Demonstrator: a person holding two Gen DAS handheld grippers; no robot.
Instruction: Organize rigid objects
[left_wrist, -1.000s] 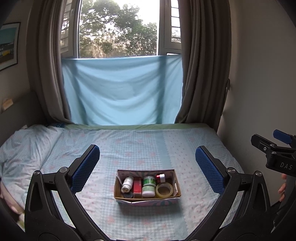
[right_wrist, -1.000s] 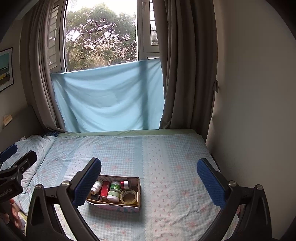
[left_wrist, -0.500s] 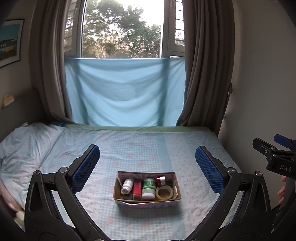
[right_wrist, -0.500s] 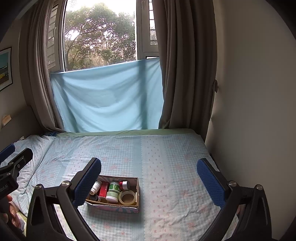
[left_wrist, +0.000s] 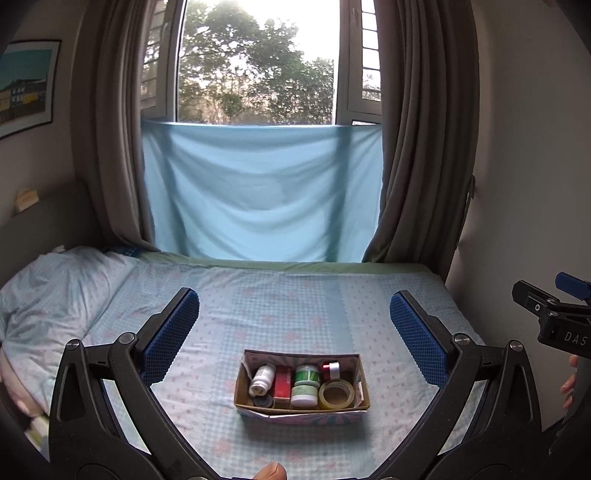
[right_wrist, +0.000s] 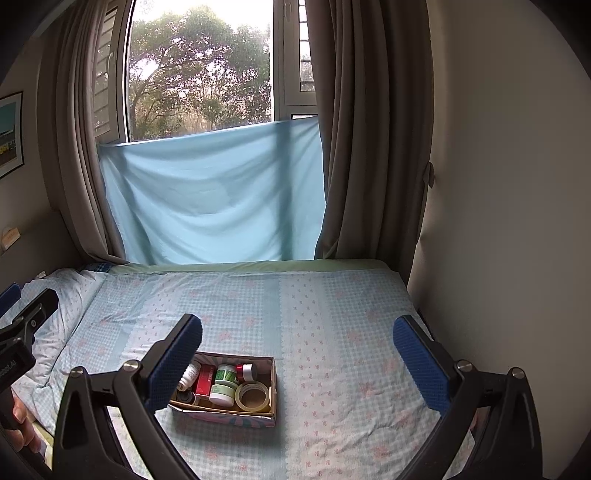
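A small cardboard box (left_wrist: 360, 384) sits on the bed and also shows in the right wrist view (right_wrist: 274, 384). Inside it lie a white bottle (left_wrist: 262, 378), a red carton (left_wrist: 282, 382), two green-and-white jars (left_wrist: 306, 384), a small red-capped jar (left_wrist: 331, 368) and a roll of clear tape (left_wrist: 336, 394). My left gripper (left_wrist: 293, 325) is open and empty, held back from the box. My right gripper (right_wrist: 297, 350) is open and empty, to the right of the box.
The bed (left_wrist: 295, 306) has a blue checked sheet, with a pillow (left_wrist: 55, 291) at the left. A wall (right_wrist: 498, 221) runs along the right. A blue cloth (left_wrist: 258, 192) hangs under the window, between grey curtains.
Both grippers have drawn back and tilted slightly up, so the box sits lower in both views. Nothing was taken hold of or let go.
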